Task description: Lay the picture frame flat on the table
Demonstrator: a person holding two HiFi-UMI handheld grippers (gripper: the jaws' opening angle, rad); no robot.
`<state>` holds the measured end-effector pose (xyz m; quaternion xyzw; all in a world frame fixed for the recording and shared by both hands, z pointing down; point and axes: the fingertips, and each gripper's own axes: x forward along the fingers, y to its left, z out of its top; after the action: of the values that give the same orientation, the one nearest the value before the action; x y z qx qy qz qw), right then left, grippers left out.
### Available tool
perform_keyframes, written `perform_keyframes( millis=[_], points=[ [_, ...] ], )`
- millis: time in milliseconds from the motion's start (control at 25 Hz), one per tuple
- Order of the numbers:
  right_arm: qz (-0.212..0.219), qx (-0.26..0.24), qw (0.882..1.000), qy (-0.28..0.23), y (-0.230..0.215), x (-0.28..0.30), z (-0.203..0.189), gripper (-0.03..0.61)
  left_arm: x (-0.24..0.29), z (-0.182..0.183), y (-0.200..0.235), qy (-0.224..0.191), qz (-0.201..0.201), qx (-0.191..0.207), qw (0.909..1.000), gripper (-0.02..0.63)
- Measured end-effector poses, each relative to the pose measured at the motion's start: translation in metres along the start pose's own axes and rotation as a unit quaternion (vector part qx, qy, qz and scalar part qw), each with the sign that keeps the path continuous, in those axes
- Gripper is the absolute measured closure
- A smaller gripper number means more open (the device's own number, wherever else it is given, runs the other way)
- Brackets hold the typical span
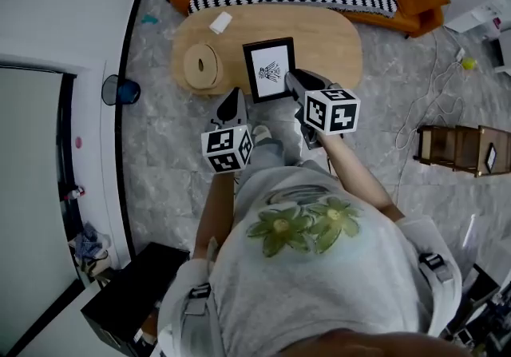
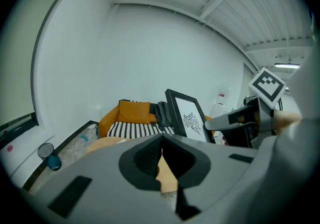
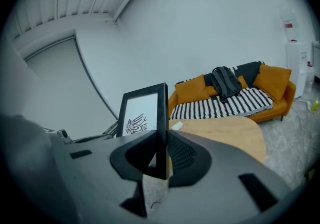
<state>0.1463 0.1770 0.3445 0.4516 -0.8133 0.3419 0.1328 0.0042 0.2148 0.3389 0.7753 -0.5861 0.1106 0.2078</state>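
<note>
**Step in hand.** I judged this to be the carry to the counter, with the lay-down itself not yet begun.

- The right gripper had its jaws closed on the right side rail of the frame, low down near the bottom corner.
- The frame hung upright with its picture toward me, over the near edge of the counter. I saw no edge of it resting on the wood.
- The left gripper had its jaws together with nothing between them. It was just left of the frame and apart from it.

**Next move, as I judged it.**

1. Set the bottom rail on the counter.
2. Tip the top away until the back lies flat.
3. Open the right jaws.

The bare wood right of the disc offered room. The left gripper could steady the far rail.

**Materials and shapes.**

- **Frame:** a rigid rectangle with a thin black rail and a white sheet bearing a black line drawing. The rail is narrow, so I expected it might pivot in the pads.
- **Counter:** oval, in smooth pale wood.
- **Disc:** round, the same pale tone, with a slot near the middle.
- **Jaw pads:** dark with a cross-ribbed texture.
</note>
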Motion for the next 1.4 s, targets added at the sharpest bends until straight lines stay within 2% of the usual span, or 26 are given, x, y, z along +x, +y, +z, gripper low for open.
perform_keyframes(
  millis=[720, 1000, 1400],
  points=[
    [-0.041, 0.015, 0.999, 0.003, 0.007, 0.094, 0.041, 0.503, 0.068, 0.031, 0.084, 0.019, -0.031, 0.001, 0.9993, 0.598],
    [-0.057, 0.018, 0.998, 0.008, 0.01, 0.116, 0.037, 0.503, 0.08, 0.034, 0.107, 0.019, -0.044, 0.007, 0.9988, 0.598],
    [-0.065, 0.023, 0.997, 0.024, 0.001, 0.137, 0.034, 0.503, 0.096, 0.026, 0.127, 0.031, -0.034, -0.008, 0.9989, 0.598]
  ],
)
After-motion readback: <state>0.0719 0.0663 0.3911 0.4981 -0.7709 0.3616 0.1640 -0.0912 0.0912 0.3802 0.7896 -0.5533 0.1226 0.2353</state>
